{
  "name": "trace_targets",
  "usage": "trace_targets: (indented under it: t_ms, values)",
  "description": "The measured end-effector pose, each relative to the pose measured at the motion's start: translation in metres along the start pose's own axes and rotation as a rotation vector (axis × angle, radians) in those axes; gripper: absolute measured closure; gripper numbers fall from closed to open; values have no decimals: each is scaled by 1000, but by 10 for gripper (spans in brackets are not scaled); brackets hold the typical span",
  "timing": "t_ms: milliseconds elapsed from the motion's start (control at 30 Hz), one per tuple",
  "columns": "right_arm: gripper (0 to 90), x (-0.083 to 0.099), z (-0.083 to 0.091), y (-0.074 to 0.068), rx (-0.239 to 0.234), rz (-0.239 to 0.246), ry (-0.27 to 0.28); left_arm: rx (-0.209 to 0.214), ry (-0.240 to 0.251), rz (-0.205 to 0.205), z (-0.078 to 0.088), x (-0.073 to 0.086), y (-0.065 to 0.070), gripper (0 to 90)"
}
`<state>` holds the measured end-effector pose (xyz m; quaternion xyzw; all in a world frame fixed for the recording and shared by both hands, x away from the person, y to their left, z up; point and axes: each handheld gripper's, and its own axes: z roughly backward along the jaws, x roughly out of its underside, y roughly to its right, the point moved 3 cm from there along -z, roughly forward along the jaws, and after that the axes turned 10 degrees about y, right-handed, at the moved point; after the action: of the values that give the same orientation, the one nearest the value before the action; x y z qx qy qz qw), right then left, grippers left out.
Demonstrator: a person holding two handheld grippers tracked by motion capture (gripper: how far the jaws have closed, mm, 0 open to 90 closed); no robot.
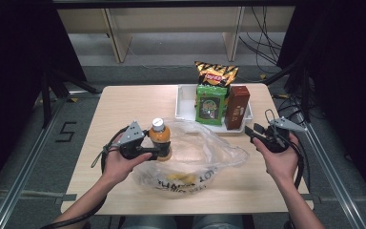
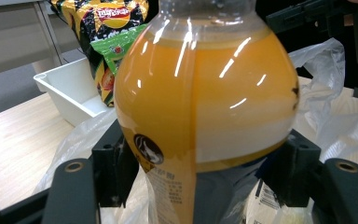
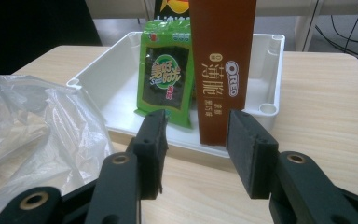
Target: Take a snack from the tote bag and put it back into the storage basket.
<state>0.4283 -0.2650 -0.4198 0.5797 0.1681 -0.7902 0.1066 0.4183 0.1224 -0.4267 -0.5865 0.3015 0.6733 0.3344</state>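
Note:
An orange juice bottle (image 1: pixel 160 138) with a white cap stands upright at the mouth of a clear plastic bag (image 1: pixel 195 162) in the middle of the table. My left gripper (image 1: pixel 162 151) is shut on the bottle's lower body. In the left gripper view the bottle (image 2: pixel 200 93) sits between both pads (image 2: pixel 116 163). My right gripper (image 1: pixel 250 131) hovers open just in front of the white tray (image 1: pixel 185 102). In the right gripper view its jaws (image 3: pixel 196 149) hold nothing and point at the brown Oreo box (image 3: pixel 221 70).
The tray at the back right holds a green snack packet (image 1: pixel 210 105), the brown box (image 1: pixel 237 107) and a yellow-black chips bag (image 1: pixel 215 73). Something yellowish (image 1: pixel 178 177) lies inside the plastic bag. Bare table spreads to the left and front right.

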Motion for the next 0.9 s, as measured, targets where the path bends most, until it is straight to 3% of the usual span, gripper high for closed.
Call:
trace_targets:
  t_ms: [33,67,500,600,667,767,900]
  values:
    - [583,1,0,-3,24,-36,-7,-1,2,1,-1,-1,0,342]
    - [583,1,1,-3,23,-37,-12,-2,2,2,-2,-1,0,342]
    - [583,1,0,-2,21,-13,-2,10,4,2,-12,-9,-2,342]
    - [583,1,1,-3,30,-45,-23,17,2,1,-15,-12,-4,343]
    - [583,1,-1,-1,14,-17,1,23,3,5,-17,-12,-5,343]
    - [582,2,-1,-2,19,-39,-8,27,3,9,-20,-13,-6,343]
    - [582,2,-2,-1,15,-15,1,39,-1,3,-24,-14,-8,343]
